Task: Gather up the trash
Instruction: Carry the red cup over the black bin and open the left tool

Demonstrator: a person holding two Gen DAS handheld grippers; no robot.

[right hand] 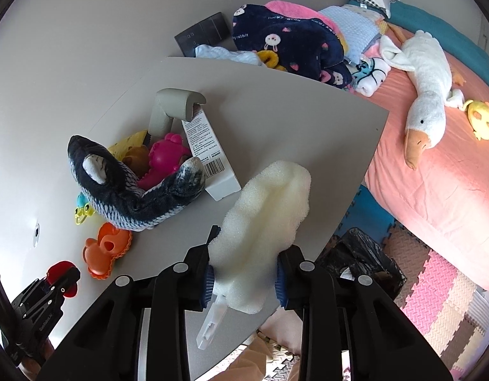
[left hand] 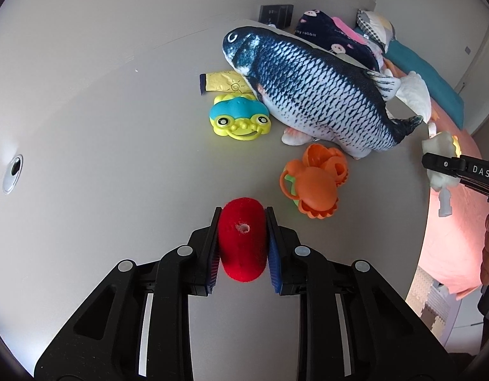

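A red sponge [left hand: 241, 239] is clamped between the pads of the left gripper [left hand: 242, 247]; the jaws are nearly closed and press on both of its sides, and a small hole is seen in its upper face. In the left wrist view the sponge is held at 6 o'clock, above the grey table [left hand: 101, 127]. At 1 o'clock from the sponge, an orange toy [left hand: 314, 184] lies on the table, and beyond it a fish plush [left hand: 308, 89] is stretched from 12 towards 2 o'clock. A frog toy [left hand: 238, 117] is set just beside the fish at 12 o'clock, with a yellow packet [left hand: 225, 82] partly under the fish's head. A white foam brush [right hand: 263, 235] with a clear plastic handle is gripped by the right gripper [right hand: 244, 279]; its jaws are closed on the foam, which is squeezed between the pads. In the right wrist view the brush is held at 6 o'clock, over the table's edge. At 10 o'clock from it, a white box [right hand: 209, 155] leans behind the fish, with a pink toy [right hand: 165, 155] just beside it. A black bag [right hand: 365, 260] is seen on the floor at 4 o'clock. A goose plush [right hand: 425, 95] lies on the pink bed [right hand: 435, 184] at 2 o'clock.
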